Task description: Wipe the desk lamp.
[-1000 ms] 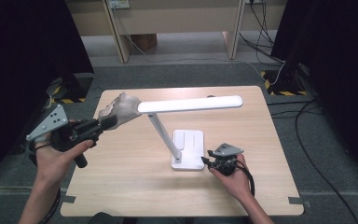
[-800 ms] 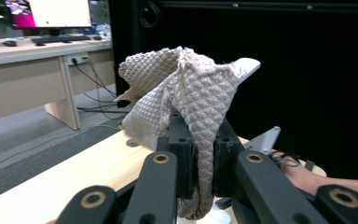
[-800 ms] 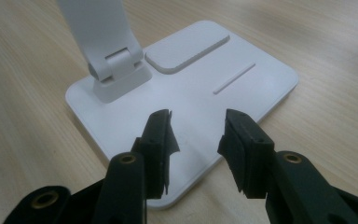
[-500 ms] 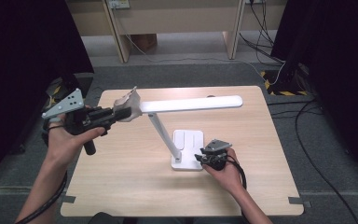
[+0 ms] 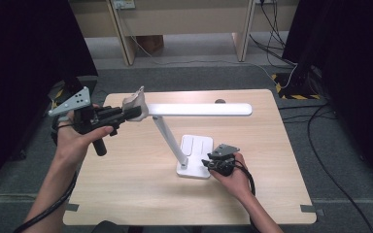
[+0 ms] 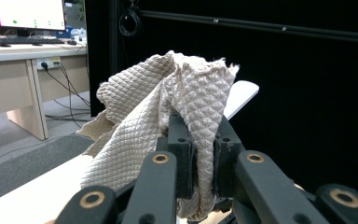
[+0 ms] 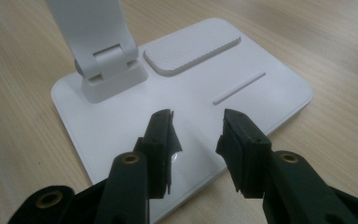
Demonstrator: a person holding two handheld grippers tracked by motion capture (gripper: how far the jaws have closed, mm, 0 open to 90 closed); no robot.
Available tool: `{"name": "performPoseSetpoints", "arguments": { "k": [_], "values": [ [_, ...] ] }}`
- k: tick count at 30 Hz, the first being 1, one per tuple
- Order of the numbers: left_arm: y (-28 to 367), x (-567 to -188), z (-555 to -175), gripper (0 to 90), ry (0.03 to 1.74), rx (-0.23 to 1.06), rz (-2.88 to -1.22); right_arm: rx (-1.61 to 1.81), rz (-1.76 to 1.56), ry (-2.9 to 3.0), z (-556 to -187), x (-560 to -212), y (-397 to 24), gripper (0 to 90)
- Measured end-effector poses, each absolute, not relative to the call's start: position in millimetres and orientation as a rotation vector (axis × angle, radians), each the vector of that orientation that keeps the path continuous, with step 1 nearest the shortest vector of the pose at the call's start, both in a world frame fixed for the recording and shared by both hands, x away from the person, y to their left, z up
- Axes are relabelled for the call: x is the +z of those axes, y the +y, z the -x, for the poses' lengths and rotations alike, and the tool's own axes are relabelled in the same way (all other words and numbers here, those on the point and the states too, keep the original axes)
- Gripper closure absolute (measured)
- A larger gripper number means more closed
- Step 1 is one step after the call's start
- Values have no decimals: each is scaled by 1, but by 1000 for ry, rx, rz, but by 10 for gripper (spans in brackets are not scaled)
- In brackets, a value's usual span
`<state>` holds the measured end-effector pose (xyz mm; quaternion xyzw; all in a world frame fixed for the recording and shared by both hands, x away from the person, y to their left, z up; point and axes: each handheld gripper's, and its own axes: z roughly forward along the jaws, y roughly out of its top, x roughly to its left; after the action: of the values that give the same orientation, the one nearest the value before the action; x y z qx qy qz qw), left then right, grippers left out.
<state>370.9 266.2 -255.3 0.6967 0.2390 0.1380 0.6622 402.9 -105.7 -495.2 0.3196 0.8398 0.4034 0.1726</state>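
Note:
A white desk lamp stands on the wooden table (image 5: pixel 126 194), with its flat base (image 5: pixel 196 144), slanted arm (image 5: pixel 167 138) and long level head (image 5: pixel 199 109). My left gripper (image 5: pixel 135 112) is shut on a beige quilted cloth (image 5: pixel 137 100), which touches the left end of the head. In the left gripper view the cloth (image 6: pixel 168 98) bunches up over the left gripper (image 6: pixel 200 144), with the lamp head (image 6: pixel 242 93) behind it. My right gripper (image 5: pixel 208 164) is at the base's near right corner. Its view shows the right gripper (image 7: pixel 198 126) open over the base (image 7: pixel 242 65), with nothing between the jaws.
Pale desks (image 5: pixel 184 19) stand beyond the table, with cables (image 5: pixel 281 29) on the grey floor and black curtains (image 5: pixel 24 58) on both sides. Yellow-black tape (image 5: pixel 296 92) marks the floor at the right. A monitor (image 6: pixel 25 14) sits on a desk in the left gripper view.
My left hand has risen and moved right, bringing the cloth against the left end of the lamp head. The right gripper has edged slightly left at the base.

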Motion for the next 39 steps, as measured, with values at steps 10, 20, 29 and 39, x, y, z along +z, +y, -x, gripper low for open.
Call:
{"name": "performPoseSetpoints", "arguments": {
  "k": [10,20,29,39],
  "values": [
    [280,-246,-372,813,543,289,-1551,1168,-917,2396,-401,-496,-102,793],
    [275,-249,-376,812,545,256,-1557,1165,-907,2430,-395,-498,-95,760],
    [273,-250,-377,812,542,249,-1553,1155,-833,2451,-382,-494,-85,504],
    [269,-250,-380,811,549,257,-1559,1081,-778,2465,-377,-501,-80,444]
  ]
}}
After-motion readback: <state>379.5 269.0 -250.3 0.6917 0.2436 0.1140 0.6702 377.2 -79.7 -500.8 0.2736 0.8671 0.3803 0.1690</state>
